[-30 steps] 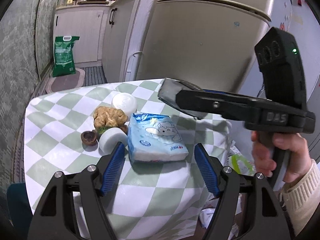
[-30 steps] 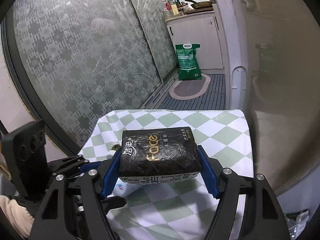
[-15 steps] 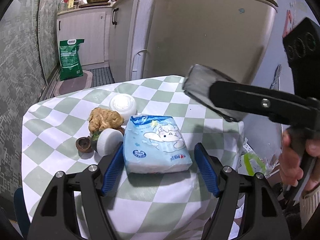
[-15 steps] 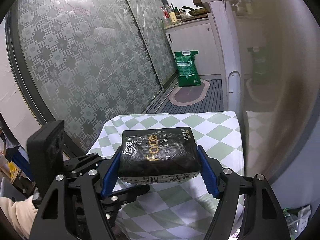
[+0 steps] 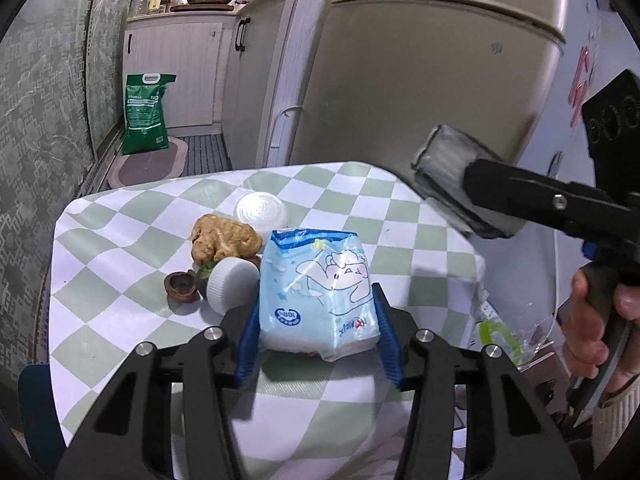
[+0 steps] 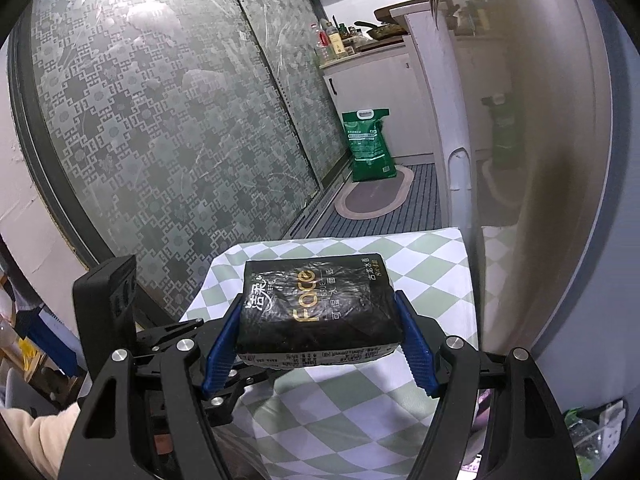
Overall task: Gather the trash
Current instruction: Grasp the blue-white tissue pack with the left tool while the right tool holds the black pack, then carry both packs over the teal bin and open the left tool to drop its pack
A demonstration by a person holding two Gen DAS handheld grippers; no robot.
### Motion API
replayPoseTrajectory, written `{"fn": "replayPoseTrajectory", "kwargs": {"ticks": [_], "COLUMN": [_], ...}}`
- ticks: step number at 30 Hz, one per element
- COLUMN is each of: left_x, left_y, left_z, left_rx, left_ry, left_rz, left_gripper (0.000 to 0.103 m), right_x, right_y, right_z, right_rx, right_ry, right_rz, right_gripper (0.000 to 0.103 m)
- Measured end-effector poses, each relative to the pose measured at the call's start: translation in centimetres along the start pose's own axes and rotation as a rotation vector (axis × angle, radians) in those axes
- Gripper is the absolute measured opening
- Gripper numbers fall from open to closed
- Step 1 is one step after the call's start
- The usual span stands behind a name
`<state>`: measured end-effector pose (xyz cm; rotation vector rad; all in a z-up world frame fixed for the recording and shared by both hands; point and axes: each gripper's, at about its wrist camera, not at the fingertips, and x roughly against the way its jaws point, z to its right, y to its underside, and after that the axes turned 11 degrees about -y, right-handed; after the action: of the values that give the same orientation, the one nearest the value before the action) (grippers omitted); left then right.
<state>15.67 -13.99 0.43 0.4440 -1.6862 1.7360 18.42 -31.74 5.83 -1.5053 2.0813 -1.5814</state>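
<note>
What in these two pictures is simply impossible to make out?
- Left wrist view: the green thing behind the white cap is mostly hidden; what it is cannot be told.
- Left wrist view: the near end of the blue tissue pack, between the closing left gripper jaws, faces away.
- Right wrist view: the table under the black tissue pack is covered.
- Right wrist view: clutter at the lower right edge is cut off.

Fisheye views with dark vignetted corners and straight lines bowed toward the rims. Even, cool indoor light; the brightest patch is a blown-out glare on the patterned glass panel (image 6: 160, 92) at upper left of the right wrist view. Soft shadows fall on the checked tablecloth (image 5: 132, 240). The fridge (image 6: 540, 160) surface nearest the right camera smears into blur
</note>
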Motion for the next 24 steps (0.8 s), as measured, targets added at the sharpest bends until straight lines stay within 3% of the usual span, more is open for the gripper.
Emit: {"fn": "replayPoseTrajectory", "kwargs": {"ticks": [10,24], "left_x": [3.6,8.4], "left_y": [-0.6,0.0], "left_z": [-3.0,-11.9], "left_rx": [0.086,0.180], "left_ry": [0.085,-0.004], "left_rz": [0.097,0.173], "left_gripper": [0.053,0.053], "right_x": [-1.3,-4.8], "right_y": [-1.2,-2.9], "right_z": [-1.7,-6.0], "right_rx": [0.016,0.073], "right_ry": [0.013,0.013], "right_rz": [0.007,-0.021], "right_gripper": [0.072,0.072]}}
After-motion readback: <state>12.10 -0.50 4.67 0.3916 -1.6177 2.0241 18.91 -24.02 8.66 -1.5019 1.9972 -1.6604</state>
